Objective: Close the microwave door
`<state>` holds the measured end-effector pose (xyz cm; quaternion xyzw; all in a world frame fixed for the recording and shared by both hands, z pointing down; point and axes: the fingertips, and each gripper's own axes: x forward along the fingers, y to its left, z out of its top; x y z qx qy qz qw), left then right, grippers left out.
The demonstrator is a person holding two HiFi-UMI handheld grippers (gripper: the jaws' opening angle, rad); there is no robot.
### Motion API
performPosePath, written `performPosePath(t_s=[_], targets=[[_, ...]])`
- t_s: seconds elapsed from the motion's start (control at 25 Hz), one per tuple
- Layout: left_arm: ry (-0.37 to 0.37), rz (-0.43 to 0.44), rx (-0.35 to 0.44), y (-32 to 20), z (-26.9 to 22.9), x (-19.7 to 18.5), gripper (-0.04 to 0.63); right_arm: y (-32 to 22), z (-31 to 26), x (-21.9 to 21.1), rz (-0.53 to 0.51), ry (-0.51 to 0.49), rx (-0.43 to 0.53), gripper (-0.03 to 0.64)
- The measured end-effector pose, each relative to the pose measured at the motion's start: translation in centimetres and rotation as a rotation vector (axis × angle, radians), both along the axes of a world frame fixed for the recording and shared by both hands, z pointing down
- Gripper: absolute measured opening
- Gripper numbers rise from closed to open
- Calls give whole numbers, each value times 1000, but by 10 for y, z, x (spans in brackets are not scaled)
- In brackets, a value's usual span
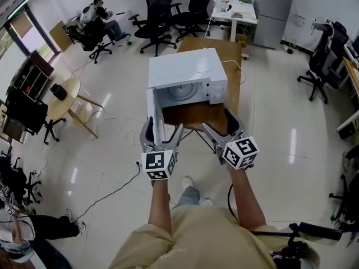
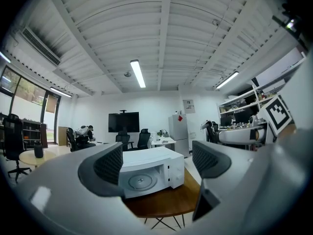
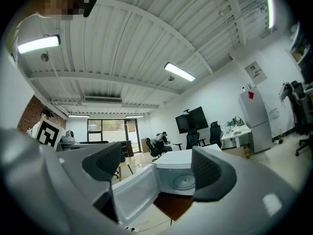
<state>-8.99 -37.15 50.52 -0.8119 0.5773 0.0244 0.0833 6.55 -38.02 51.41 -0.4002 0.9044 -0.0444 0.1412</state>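
A white microwave [image 1: 188, 74] stands on a wooden table [image 1: 224, 49] with its door [image 1: 155, 116] swung out towards me on the left side. The turntable [image 1: 184, 90] shows inside. My left gripper [image 1: 164, 128] is open just in front of the door's near edge, nothing between its pads. My right gripper [image 1: 217, 121] is open too, at the table's front edge, below the control panel. The left gripper view frames the microwave [image 2: 156, 168] between the open left gripper [image 2: 156, 164]. In the right gripper view the right gripper [image 3: 156, 170] frames the door [image 3: 128, 195] and cavity [image 3: 185, 181].
Office chairs [image 1: 162, 15] and a white desk [image 1: 235, 13] stand behind the table. A round wooden table [image 1: 64, 97] is at the left. A person sits on a chair [image 1: 95, 24] far back left. A cable [image 1: 112, 192] runs over the floor.
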Motion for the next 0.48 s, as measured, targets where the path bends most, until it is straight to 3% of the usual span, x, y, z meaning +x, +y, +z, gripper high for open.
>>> performPosePath(t_s=[0.48], targets=[[4,16,60,-58,-23,-60,449,-51,-23,-101,-70,58,58,435]])
